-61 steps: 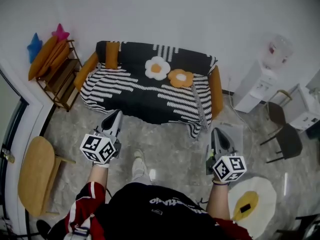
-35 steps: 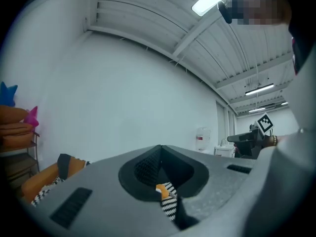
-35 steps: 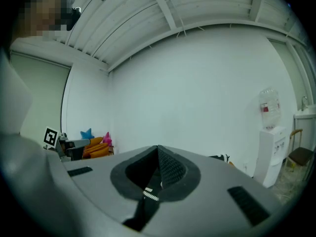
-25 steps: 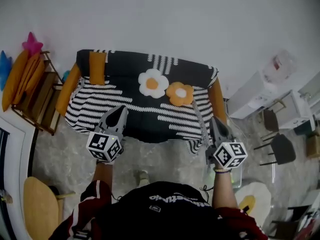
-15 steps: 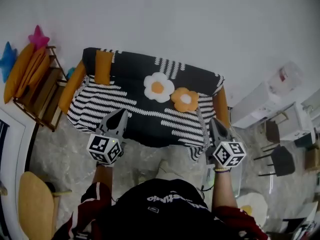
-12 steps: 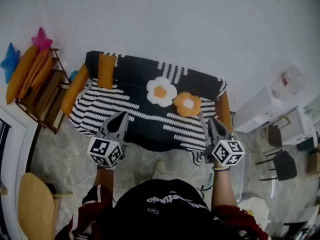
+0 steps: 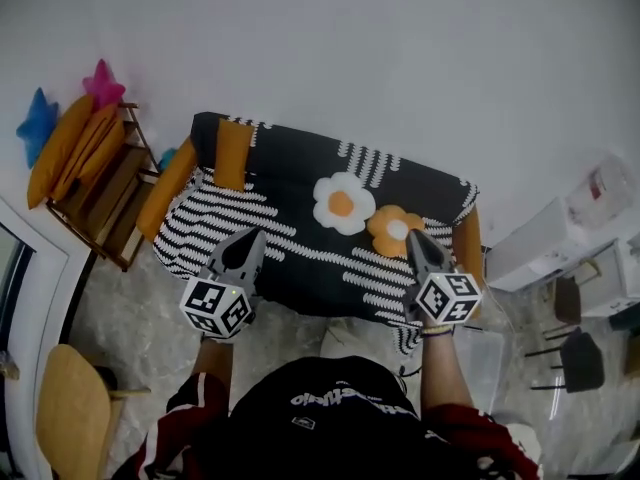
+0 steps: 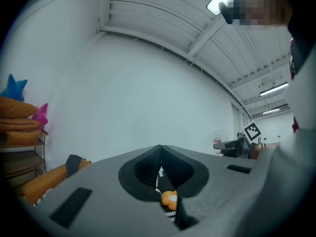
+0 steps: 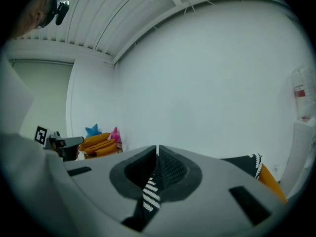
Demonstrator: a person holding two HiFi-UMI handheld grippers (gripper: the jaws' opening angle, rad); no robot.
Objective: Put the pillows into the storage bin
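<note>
Person: black top with red sleeves [image 7: 320,418] fills the bottom centre of the head view, both forearms reaching up the frame.
Left gripper [image 7: 254,236]: left of centre, its marker cube [image 7: 217,307] nearest the camera. Its jaws are pressed together at the tips and carry nothing.
Right gripper [image 7: 415,236]: right of centre, over the sofa's front right part. Its tips have just parted by a sliver and are all but together, with nothing between them.
Wooden stool [image 7: 65,408]: round top, lower left corner, on the marbled floor [image 7: 130,308].
Storage bin [image 7: 497,360]: clear-walled, on the floor at lower right, just beside the right forearm. Its contents cannot be made out.
Sofa [image 7: 290,233]: black-and-white striped cover, centre of the frame, with orange arms at both ends. Both grippers point toward it.
White flower pillow [image 7: 342,203]: on the seat, centre, against the backrest, between the two grippers' lines.
Orange flower pillow [image 7: 396,230]: touching the white one on its right, just beside the right gripper's tips. In the left gripper view it shows low down, past the closed jaws.
Orange cushion [image 7: 233,154]: upright against the backrest at the sofa's left end.
Wooden shelf [image 7: 105,203]: left edge, beside the sofa, holding stacked orange cushions [image 7: 75,143], a blue star [image 7: 38,123] and a pink star [image 7: 103,81].
White cabinet [image 7: 545,253]: right edge, against the wall.
Dark chair [image 7: 580,353]: lower right, near the cabinet.
</note>
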